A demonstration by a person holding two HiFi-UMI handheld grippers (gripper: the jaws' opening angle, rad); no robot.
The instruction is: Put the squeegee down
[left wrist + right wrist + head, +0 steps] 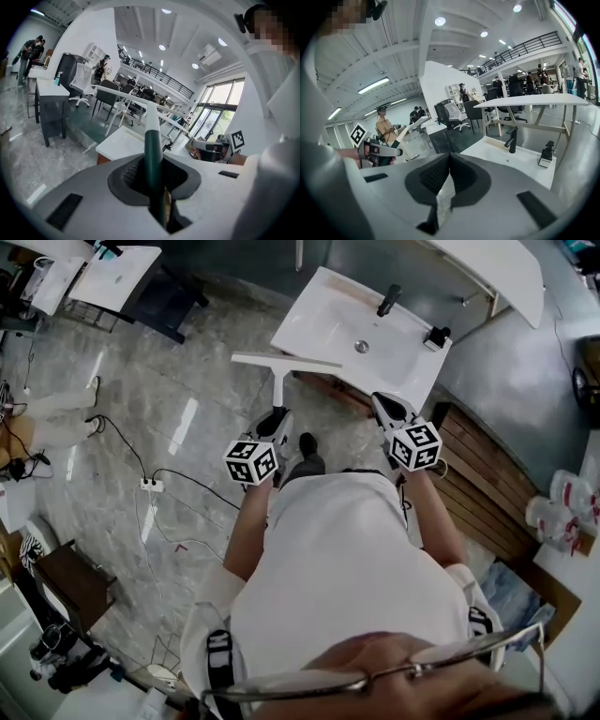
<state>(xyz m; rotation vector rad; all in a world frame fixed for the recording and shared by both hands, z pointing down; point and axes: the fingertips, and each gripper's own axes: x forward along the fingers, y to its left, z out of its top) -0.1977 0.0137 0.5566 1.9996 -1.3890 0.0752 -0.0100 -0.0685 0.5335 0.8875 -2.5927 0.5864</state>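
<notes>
Your left gripper (153, 161) is clamped on the squeegee (153, 140). Its pads press on either side of the dark green section of the handle, and nothing else is between them. From that grip the handle runs up and away, turning white. It ends in the white blade (286, 360), which lies crosswise. In the head view the blade shows beside the left edge of the sink (323, 315), held in the air and not resting on anything I can make out.

Expect the squeegee to be light and the handle stiff. The blade's working edge is probably soft and will bend if you press it down first. With the crossbar out at the far end, the tool is likely to twist in the pads, because the round handle looks smooth. The green section, where you already have it, is the best place to hold. Lay it down flat rather than on the blade's edge.

Your right gripper (449, 157) has its jaws together with nothing between them, and it sits just beside the left one.

The only container within reach is the sink. Its basin looks bare, showing just the drain (362, 346). The black faucet (388, 300) and a soap dispenser (437, 336) stand on the rim, not in the bowl.
</notes>
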